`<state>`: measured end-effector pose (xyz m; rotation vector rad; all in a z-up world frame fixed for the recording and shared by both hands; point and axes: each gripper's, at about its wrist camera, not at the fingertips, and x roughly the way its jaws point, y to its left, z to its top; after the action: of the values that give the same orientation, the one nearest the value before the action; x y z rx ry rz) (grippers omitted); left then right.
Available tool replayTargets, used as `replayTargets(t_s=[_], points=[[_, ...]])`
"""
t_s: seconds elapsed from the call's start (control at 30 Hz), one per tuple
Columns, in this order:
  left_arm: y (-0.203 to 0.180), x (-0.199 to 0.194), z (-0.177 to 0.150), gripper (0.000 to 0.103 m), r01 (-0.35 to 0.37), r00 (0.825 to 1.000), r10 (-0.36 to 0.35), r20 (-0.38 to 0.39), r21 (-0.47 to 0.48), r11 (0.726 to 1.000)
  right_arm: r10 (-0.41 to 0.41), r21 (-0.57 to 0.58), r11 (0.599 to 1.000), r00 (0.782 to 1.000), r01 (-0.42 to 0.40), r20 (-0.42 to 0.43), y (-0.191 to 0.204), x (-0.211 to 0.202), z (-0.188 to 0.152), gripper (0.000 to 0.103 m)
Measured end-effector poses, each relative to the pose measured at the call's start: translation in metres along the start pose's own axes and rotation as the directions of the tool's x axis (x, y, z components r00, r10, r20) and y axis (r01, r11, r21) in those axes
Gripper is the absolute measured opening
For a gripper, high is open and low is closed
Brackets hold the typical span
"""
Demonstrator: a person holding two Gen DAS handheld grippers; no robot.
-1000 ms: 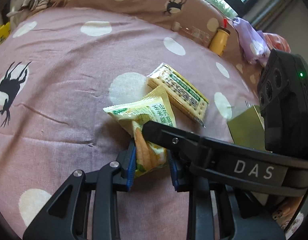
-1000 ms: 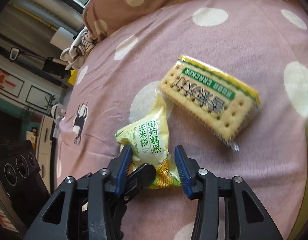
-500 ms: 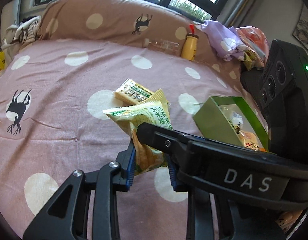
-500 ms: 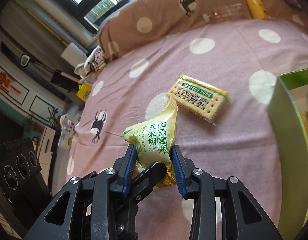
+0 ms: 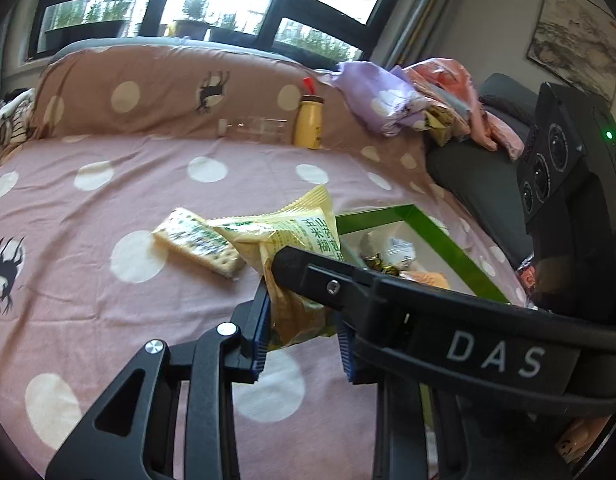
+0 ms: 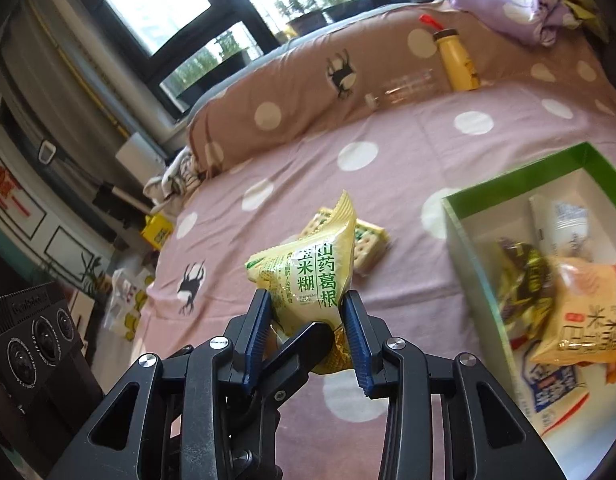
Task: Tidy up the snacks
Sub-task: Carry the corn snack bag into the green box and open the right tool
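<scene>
The bed [image 5: 88,288], under a pink sheet with cream dots and black deer prints, fills both views; a brown dotted pillow [image 5: 156,96] runs along its far edge, below the windows. A green box [image 6: 520,176] with a white inside sits near the bed's right edge, open on top, holding several wrapped snacks [image 6: 576,312]. A yellow bottle [image 5: 308,122] with a red cap stands against the pillow, and a clear bottle [image 5: 256,126] lies just beside it. A cracker packet [image 5: 200,242] lies flat on the sheet near the middle of the bed, left of the box. The yellow snack pouch [image 6: 308,276] with green lettering is clear of the sheet, between the packet and the box, held by both tools at once; the right gripper [image 6: 308,332] is clamped on its lower end; the left gripper [image 5: 302,334] is likewise clamped on the same pouch, 1 of the right tool's black fingers crossing in front of it.
</scene>
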<state>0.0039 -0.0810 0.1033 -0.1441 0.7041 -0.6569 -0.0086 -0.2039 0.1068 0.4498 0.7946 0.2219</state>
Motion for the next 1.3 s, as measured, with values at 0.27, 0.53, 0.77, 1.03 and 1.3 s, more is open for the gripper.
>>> replayTargets(t_s=[0.27,0.53,0.77,1.03,1.3], points=[[-0.046,0.028,0.015,0.026,0.072,0.997,-0.070,-0.028,0.098,0.993,-0.038,0.138,0.990,0.996,0.026,0.086,-0.050,-0.035,0.009,0.040],[-0.077,0.054,0.021,0.026,0.133,0.989,-0.119,-0.089,0.169,0.977,-0.098,0.250,0.966,0.986,0.062,0.135,-0.086,-0.058,0.009,0.040],[-0.096,0.077,0.023,0.026,0.174,0.978,-0.146,-0.147,0.200,0.964,-0.147,0.332,0.939,0.979,0.093,0.142,-0.115,-0.066,0.009,0.040],[-0.115,0.098,0.023,0.027,0.215,0.964,-0.170,-0.206,0.222,0.951,-0.190,0.412,0.903,0.972,0.118,0.138,-0.141,-0.074,0.005,0.040],[-0.128,0.110,0.022,0.027,0.245,0.954,-0.190,-0.232,0.238,0.940,-0.224,0.453,0.881,0.964,0.138,0.143,-0.154,-0.081,0.002,0.040]])
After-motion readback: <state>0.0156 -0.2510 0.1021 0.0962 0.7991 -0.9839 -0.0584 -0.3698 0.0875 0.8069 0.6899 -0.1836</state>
